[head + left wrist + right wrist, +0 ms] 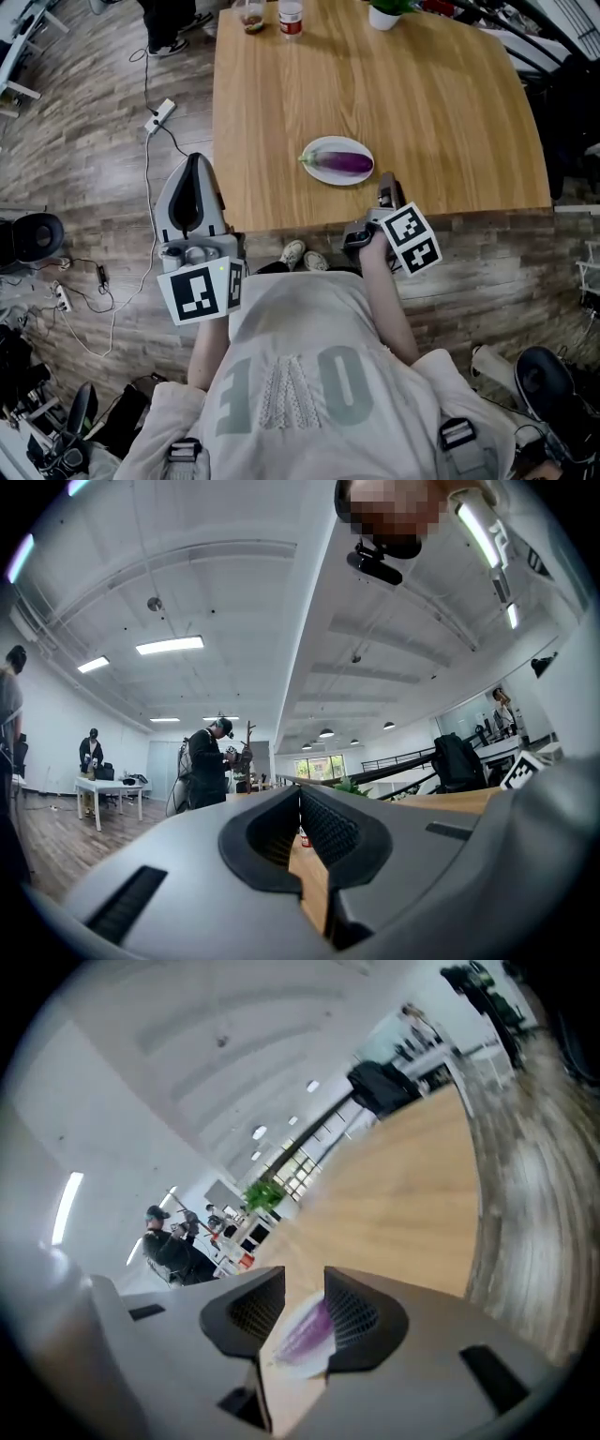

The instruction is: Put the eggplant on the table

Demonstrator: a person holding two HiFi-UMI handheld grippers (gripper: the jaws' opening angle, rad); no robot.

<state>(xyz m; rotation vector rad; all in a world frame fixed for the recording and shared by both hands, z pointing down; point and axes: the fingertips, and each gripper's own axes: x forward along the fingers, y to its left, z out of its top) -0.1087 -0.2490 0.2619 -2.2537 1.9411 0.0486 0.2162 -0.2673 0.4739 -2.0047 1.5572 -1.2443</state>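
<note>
The right gripper [303, 1288] stood released, its jaws wide apart with nothing between the pads. It was poised at the near edge of the table [422, 103] and aimed at the eggplant [343, 162], which lay lengthwise on a white plate [323, 176] close to that edge rather than on bare wood. The left gripper [300, 803] was clenched on nothing, held off to the side and well apart from the plate. The main risk looked like slippage. The eggplant's skin seemed glossy and rounded, so a pinch off its middle could squirt it out or let it roll. A low approach might also catch the plate rim and shove the plate toward the edge, since nothing braced it. Dropped from height, the eggplant could roll off.
</note>
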